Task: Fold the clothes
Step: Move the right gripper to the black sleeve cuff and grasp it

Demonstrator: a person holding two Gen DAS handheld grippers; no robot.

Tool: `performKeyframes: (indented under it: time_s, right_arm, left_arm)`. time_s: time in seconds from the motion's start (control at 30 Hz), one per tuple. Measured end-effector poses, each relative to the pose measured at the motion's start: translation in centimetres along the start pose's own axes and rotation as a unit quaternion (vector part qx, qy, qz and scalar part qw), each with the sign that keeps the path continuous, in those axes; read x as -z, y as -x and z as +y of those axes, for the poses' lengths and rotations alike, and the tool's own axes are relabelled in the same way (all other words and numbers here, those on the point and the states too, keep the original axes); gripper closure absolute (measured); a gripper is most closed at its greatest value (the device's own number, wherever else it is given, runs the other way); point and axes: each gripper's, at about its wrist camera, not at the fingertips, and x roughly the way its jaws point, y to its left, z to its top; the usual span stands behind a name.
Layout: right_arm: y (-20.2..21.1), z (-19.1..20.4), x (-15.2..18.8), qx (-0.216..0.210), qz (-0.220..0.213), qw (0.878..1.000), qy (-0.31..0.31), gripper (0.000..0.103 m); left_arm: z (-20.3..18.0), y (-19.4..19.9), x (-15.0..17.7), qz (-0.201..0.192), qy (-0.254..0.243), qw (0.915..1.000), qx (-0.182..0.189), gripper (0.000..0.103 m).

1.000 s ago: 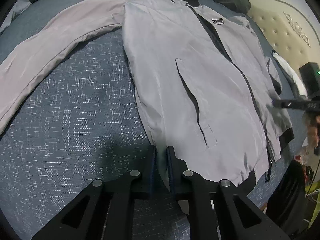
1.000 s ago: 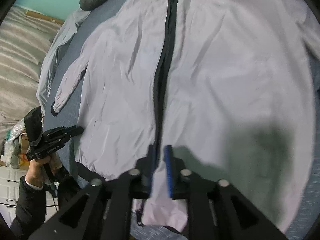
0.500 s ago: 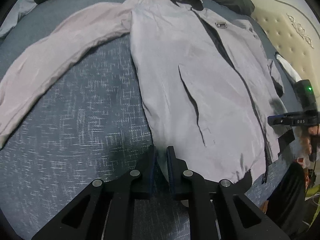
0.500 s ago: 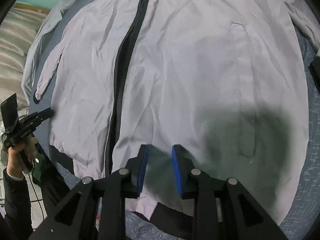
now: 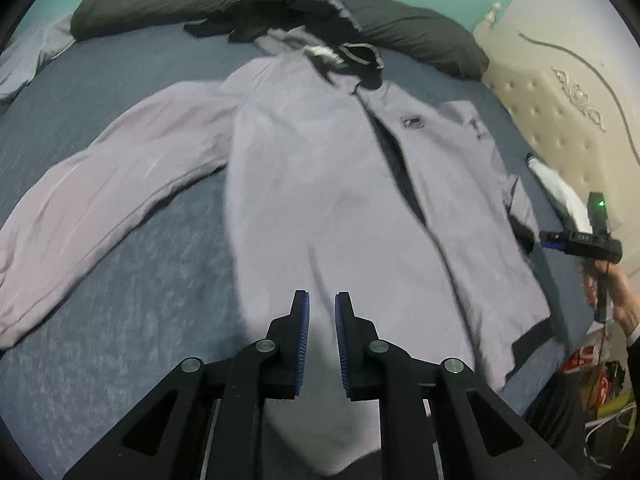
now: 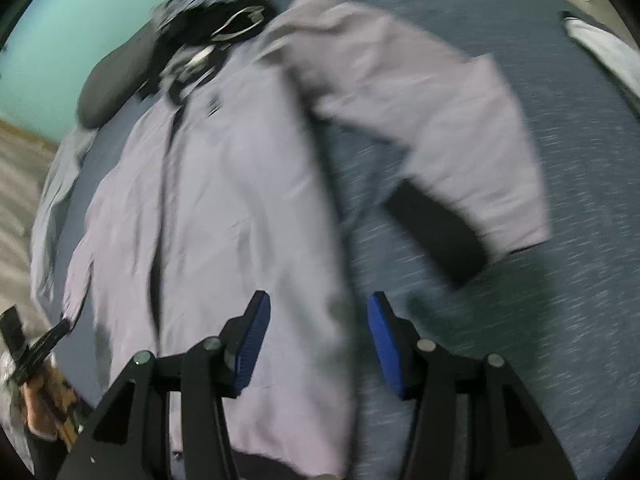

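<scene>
A light grey zip jacket (image 5: 328,200) lies spread flat, front up, on a blue-grey bed (image 5: 140,300); it also shows in the right wrist view (image 6: 224,208). One sleeve (image 5: 100,200) stretches out to the left. The other sleeve (image 6: 440,120) with a black cuff (image 6: 436,228) lies bent beside the body. My left gripper (image 5: 322,300) hovers over the jacket's lower body, jaws slightly apart, holding nothing. My right gripper (image 6: 318,304) is open and empty above the jacket's side edge. The right wrist view is blurred.
Dark pillows (image 5: 160,0) and dark clothes (image 5: 256,20) lie at the head of the bed. A cream tufted headboard (image 5: 560,128) stands at the right. A white item (image 5: 560,192) lies near it. The bed's edge lies just past the jacket's hem.
Both grippers have pulled back and risen, so more of the jacket shows. The right gripper has opened wide and swung toward the jacket's side edge. The left jaws have parted slightly.
</scene>
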Motion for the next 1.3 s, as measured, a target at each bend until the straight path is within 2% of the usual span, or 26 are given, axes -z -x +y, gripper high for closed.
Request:
performKeyframes:
  time_s: [0.1,0.2,0.33,0.47,0.67,0.7,0.73,0.77,0.83,0.87,0.9,1.07,1.23,1.3]
  right_arm:
    - [0.3,-1.0,-1.0,0.034,-0.013,0.999,0.015,0.05]
    - [-0.2,-1.7,-1.4,0.067,-0.021,0.997,0.022,0.039]
    - [-1.9,-1.3,-1.4,0.09,-0.011,0.994,0.056,0.039]
    - [-4.4,0.2,-1.2,0.133,0.015,0.985,0.113,0.039]
    - [-7.8,1.6,-0.6,0.194,0.049,0.962,0.183,0.039]
    - [-8.0,1.6,-0.5,0.202,0.051,0.96,0.189,0.045]
    - [-8.2,1.5,-0.4,0.208,0.052,0.958,0.192,0.057]
    - [-8.1,1.3,-0.4,0.21,0.051,0.957,0.192,0.062]
    - [-7.7,0.6,-0.5,0.207,0.047,0.96,0.184,0.085]
    - [-7.2,0.2,-0.6,0.201,0.042,0.963,0.177,0.088]
    - [-6.6,-0.2,-0.8,0.191,0.034,0.967,0.167,0.099]
    - [-1.5,-2.7,-1.5,0.139,-0.021,0.984,0.113,0.102]
    - [4.8,-6.6,-2.3,0.101,-0.08,0.99,0.054,0.103]
    - [6.0,-7.6,-2.7,0.086,-0.085,0.991,0.048,0.103]
  left_arm:
    - [-1.2,-1.1,-0.8,-0.003,-0.004,1.0,0.008,0.088]
    - [-2.4,-2.1,-1.5,-0.006,-0.008,0.9998,0.015,0.088]
    - [-3.8,-3.7,-2.2,-0.005,-0.009,0.9996,0.026,0.087]
    - [-4.4,-5.4,-2.5,0.002,-0.009,0.9994,0.033,0.087]
    - [-4.5,-5.9,-2.3,0.006,-0.008,0.9994,0.033,0.087]
    - [-4.4,-5.9,-2.3,0.007,-0.009,0.9994,0.032,0.087]
    - [-4.4,-5.8,-2.3,0.007,-0.009,0.9995,0.03,0.087]
    - [-4.3,-5.8,-2.4,0.007,-0.009,0.9995,0.029,0.087]
    - [-4.3,-5.6,-2.5,0.007,-0.008,0.9996,0.026,0.087]
    - [-4.3,-5.5,-2.5,0.006,-0.008,0.9996,0.026,0.087]
    - [-4.3,-5.4,-2.6,0.006,-0.008,0.9996,0.025,0.087]
    - [-4.8,-4.6,-2.9,0.004,-0.011,0.9997,0.021,0.087]
    - [-6.0,-4.0,-3.4,-0.001,-0.017,0.9996,0.021,0.087]
    - [-6.5,-4.0,-3.6,-0.001,-0.015,0.9996,0.026,0.087]
